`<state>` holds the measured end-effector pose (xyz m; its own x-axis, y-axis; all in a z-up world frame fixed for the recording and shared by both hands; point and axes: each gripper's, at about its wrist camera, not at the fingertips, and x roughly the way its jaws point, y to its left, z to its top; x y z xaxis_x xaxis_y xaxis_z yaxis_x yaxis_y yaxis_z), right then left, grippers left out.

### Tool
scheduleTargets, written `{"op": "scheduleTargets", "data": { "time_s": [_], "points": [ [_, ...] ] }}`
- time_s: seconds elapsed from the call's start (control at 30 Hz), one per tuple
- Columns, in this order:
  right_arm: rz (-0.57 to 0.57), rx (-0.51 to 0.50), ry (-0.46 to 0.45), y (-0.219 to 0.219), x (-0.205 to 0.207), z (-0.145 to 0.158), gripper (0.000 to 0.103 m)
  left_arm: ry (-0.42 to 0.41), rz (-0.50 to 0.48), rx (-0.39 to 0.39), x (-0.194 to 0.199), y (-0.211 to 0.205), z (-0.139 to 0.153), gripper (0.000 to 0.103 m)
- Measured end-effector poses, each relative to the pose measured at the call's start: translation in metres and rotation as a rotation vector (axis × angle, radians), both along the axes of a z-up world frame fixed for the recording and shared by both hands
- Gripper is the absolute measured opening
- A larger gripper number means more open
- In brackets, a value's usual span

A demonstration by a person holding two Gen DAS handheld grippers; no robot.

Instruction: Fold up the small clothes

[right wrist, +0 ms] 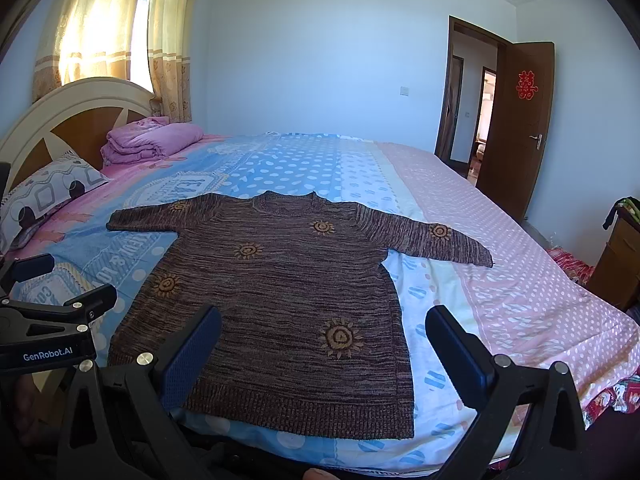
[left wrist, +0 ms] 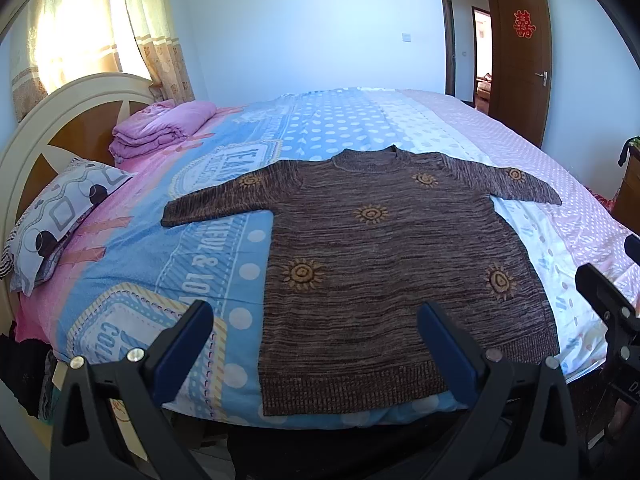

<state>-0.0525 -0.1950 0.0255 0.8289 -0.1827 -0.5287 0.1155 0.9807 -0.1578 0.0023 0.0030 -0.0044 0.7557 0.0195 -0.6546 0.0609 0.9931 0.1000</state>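
Item, left to right: patterned pillow (left wrist: 60, 216) and folded pink blanket (left wrist: 160, 128) lying by the headboard; brown knit sweater (left wrist: 384, 264) lying flat on the bed (left wrist: 224, 240), sleeves spread, hem toward the near edge. Left tongs (left wrist: 316, 344) and right tongs (right wrist: 324, 348) hovering wide apart, holding nothing. Advisably, each is pinching one sleeve cuff, folding inward without dragging the body.

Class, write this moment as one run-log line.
stage: before first fold | sweater: flat on bed, sleeves spread | left gripper: open, empty | right gripper: open, empty, near hem
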Motion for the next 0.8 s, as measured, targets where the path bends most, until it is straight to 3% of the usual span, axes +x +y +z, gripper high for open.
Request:
{"op": "scheduleTargets", "data": {
  "time_s": [0.8],
  "points": [
    [0.007,0.004,0.014,-0.0004,0.0010,-0.0005,0.102,0.000,0.004,-0.005,-0.0003,0.0004,-0.0007,0.103]
  ]
}}
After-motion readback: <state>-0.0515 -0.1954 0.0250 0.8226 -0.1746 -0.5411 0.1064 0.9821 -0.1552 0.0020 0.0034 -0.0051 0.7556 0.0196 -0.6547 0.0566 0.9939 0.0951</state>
